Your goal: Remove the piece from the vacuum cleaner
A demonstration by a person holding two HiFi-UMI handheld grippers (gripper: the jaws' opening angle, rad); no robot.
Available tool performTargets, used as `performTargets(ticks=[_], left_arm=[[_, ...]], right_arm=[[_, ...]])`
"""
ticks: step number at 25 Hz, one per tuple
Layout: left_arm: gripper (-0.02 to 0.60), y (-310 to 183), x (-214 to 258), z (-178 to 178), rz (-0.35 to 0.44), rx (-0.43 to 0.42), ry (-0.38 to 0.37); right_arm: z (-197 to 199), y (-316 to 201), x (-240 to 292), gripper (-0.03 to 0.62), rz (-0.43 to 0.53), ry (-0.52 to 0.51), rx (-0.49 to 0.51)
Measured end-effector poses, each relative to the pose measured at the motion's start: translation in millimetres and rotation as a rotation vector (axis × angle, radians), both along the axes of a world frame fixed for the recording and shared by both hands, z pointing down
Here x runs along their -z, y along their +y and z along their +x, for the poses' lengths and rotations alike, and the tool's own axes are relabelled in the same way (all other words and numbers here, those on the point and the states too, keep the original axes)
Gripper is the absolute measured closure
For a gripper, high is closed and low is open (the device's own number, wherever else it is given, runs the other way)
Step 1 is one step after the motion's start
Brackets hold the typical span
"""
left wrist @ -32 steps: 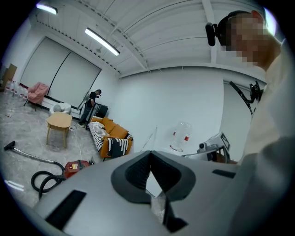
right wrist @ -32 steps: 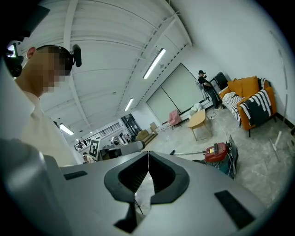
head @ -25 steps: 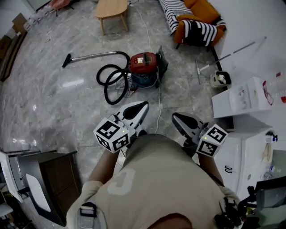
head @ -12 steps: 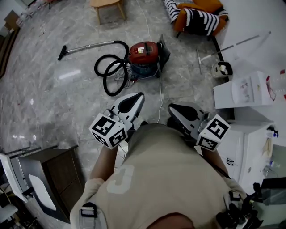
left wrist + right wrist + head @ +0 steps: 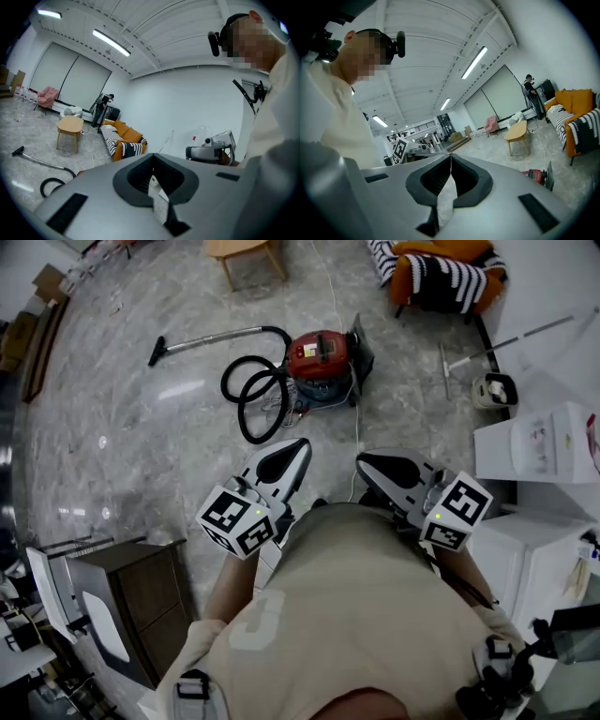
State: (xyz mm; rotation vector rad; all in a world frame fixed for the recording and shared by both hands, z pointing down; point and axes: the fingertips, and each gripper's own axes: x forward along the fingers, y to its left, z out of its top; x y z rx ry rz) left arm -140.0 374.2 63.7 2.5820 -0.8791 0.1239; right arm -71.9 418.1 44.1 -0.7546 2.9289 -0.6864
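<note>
Vacuum cleaner [image 5: 319,360] whole only overhead (hose [image 5: 253,401] coiled); left gripper [image 5: 298,448], right gripper [image 5: 366,463] jaws closed.

The grey plastic right gripper [image 5: 450,157] held its two jaws closed, tips touching, with nothing between them. At the left rose the person's cream-coloured shirt [image 5: 333,126], with a black headset [image 5: 399,43] above it. Past the jaws on the right a small red canister vacuum cleaner [image 5: 536,175] sat on the pale marbled floor [image 5: 497,147], well apart from the gripper. Farther off stood a round light wooden table [image 5: 518,132], a pink chair [image 5: 491,123] and an orange sofa with striped cushions [image 5: 576,112], under long ceiling strip lights [image 5: 474,62]
</note>
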Motion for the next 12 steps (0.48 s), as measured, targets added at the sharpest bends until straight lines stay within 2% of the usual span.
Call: performTargets(ticks=[7,12], left_arm=[[0.578,-29,26,91,0.047,-0.043,-0.033],[0.578,-42,37,145,0.052,-0.081,-0.015]], right_arm=[[65,-34,-2,0.589,0.038,-0.042,0.044],[97,-46,-8,0.589,0.121,0.063,0.101]])
